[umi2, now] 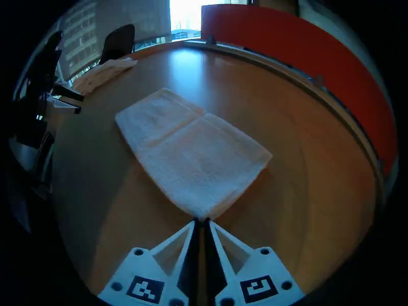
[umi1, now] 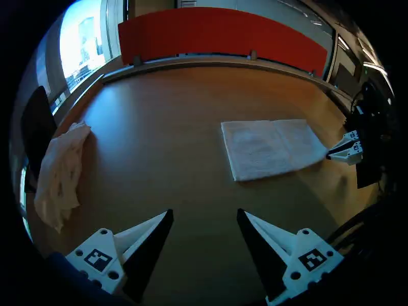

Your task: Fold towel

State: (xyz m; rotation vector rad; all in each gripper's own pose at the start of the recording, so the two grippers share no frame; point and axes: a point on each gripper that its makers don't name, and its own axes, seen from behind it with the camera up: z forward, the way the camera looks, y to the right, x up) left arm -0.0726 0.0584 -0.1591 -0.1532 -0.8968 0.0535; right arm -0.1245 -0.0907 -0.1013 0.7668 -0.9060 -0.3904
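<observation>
A white towel point(umi1: 270, 147) point(umi2: 191, 153) lies folded flat on the wooden table point(umi1: 163, 137), a fold line running across its middle. In the right gripper view my right gripper point(umi2: 204, 222) is shut, its tips pinching the towel's nearest corner. In the left gripper view that same gripper point(umi1: 330, 153) shows at the towel's right corner, low on the table. My left gripper point(umi1: 204, 213) stands open above bare wood, well short of the towel and to its left, nothing between its fingers. It also appears far left in the right gripper view point(umi2: 76, 102).
A second white towel point(umi1: 61, 168) point(umi2: 107, 69) lies crumpled at the table's edge. A red partition point(umi1: 219, 33) point(umi2: 306, 61) runs along the far side. Dark chairs point(umi2: 117, 43) stand beyond the edge near the window.
</observation>
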